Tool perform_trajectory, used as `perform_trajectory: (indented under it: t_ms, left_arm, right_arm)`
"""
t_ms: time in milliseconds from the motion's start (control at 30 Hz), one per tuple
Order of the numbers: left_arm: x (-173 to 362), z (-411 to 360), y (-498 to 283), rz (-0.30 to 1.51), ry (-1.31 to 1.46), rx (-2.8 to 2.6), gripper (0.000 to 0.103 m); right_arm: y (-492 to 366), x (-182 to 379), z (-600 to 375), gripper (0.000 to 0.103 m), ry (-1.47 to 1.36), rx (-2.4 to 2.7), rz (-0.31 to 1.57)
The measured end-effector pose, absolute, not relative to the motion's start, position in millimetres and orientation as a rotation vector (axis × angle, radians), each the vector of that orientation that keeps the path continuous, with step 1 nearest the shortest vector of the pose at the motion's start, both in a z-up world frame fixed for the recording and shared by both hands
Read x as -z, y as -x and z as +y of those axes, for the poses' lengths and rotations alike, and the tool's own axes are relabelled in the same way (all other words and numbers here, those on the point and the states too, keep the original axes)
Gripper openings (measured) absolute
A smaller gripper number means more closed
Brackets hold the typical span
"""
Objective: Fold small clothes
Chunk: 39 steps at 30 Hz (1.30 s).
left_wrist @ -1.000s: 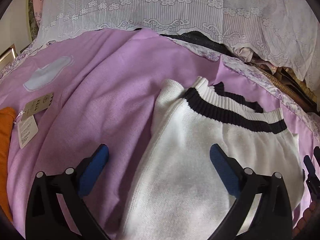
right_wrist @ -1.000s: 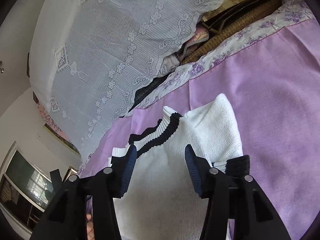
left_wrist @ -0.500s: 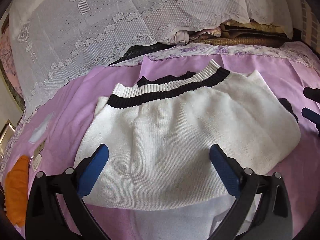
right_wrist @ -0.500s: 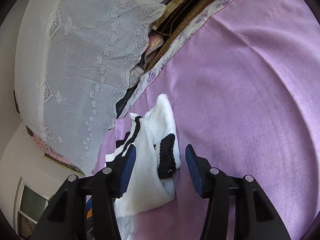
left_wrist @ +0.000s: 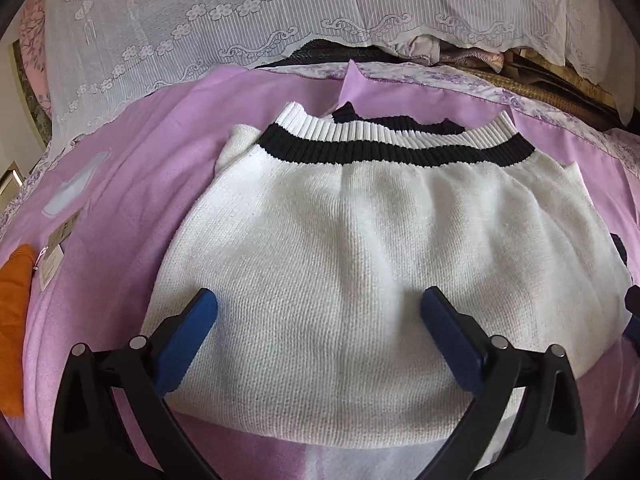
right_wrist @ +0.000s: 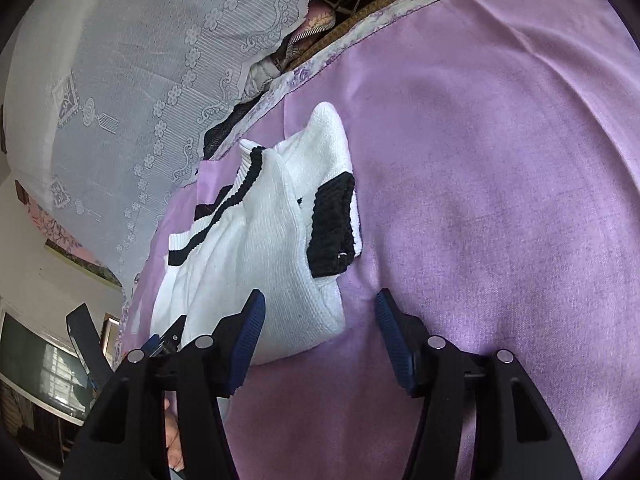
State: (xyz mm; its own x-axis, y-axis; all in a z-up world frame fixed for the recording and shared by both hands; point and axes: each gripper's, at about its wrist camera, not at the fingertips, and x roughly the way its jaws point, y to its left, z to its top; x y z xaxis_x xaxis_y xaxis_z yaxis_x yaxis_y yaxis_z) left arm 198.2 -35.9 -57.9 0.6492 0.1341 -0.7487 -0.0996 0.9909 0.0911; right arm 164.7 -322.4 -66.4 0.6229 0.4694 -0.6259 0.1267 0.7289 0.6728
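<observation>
Beside folded sweater (right_wrist: pixel 256 264), right gripper (right_wrist: pixel 318 332) opening wider than before

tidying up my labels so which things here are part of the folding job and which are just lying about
Part of the job:
- white knitted sweater with black stripes, lying folded on the purple bedsheet
- left gripper
- right gripper, fingers opening, nothing pinched

Just lying about:
- orange cloth
- paper tags
- white lace cover

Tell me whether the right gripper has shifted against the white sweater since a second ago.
Yes. The right gripper has slid off the white sweater toward its black cuff edge, jaws opening over purple sheet.
</observation>
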Motion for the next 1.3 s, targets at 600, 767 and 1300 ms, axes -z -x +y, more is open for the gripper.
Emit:
perform_trajectory:
  t_ms: [600, 767, 1300]
  left_arm:
    - [43, -38, -196, 0.799, 0.048, -0.051, 0.099]
    - [56, -73, -198, 0.806, -0.148, -0.075, 0.099]
    - [58, -69, -199, 0.816, -0.125, -0.067, 0.099]
  right_arm:
    - [-214, 70, -309, 0.060, -0.676, -0.221, 0.825]
    - [-209, 69, -309, 0.050, -0.677, -0.223, 0.816]
    - [-210, 75, -308, 0.042, -0.764, -0.273, 0.785]
